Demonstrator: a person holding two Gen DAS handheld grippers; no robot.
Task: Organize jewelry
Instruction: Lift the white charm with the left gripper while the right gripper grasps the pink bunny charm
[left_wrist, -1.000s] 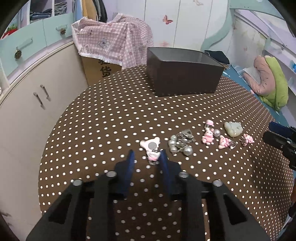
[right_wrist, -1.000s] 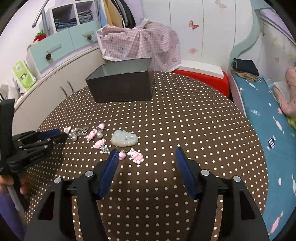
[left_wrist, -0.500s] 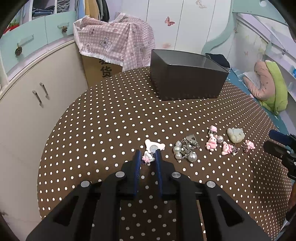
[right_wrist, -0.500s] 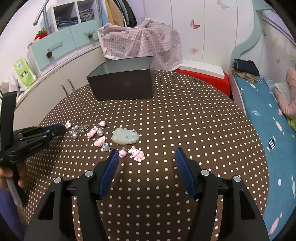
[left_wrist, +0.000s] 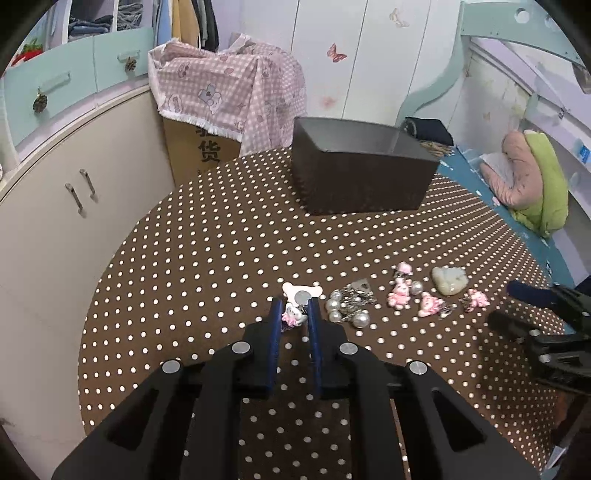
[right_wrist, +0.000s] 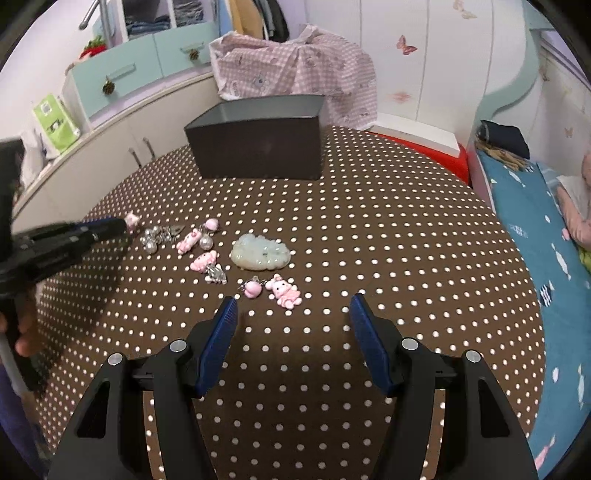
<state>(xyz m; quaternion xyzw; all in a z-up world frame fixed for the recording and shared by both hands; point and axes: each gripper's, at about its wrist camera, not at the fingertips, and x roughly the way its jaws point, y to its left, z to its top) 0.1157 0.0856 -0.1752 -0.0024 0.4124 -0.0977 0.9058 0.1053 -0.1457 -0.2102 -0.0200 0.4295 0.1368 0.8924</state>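
My left gripper (left_wrist: 293, 313) is shut on a small pink bunny charm (left_wrist: 293, 314) and holds it just above the dotted table; a white bear-shaped piece (left_wrist: 301, 292) hangs with it. To its right lie a pearl and metal cluster (left_wrist: 349, 302), pink charms (left_wrist: 399, 293) and a pale jade pendant (left_wrist: 448, 280). My right gripper (right_wrist: 293, 310) is open and empty, just in front of a pink bunny charm (right_wrist: 284, 290) and a pink bead (right_wrist: 252, 288). The jade pendant (right_wrist: 260, 252) lies beyond. The left gripper (right_wrist: 110, 227) shows at the left.
A dark open box (left_wrist: 360, 177) stands at the far side of the round brown dotted table (left_wrist: 207, 258); it also shows in the right wrist view (right_wrist: 258, 140). Cupboards (left_wrist: 74, 192) stand left, a bed (right_wrist: 535, 221) right.
My left gripper closed on the pink bunny charm and lifted it slightly off the table. The right gripper stayed open and barely moved.
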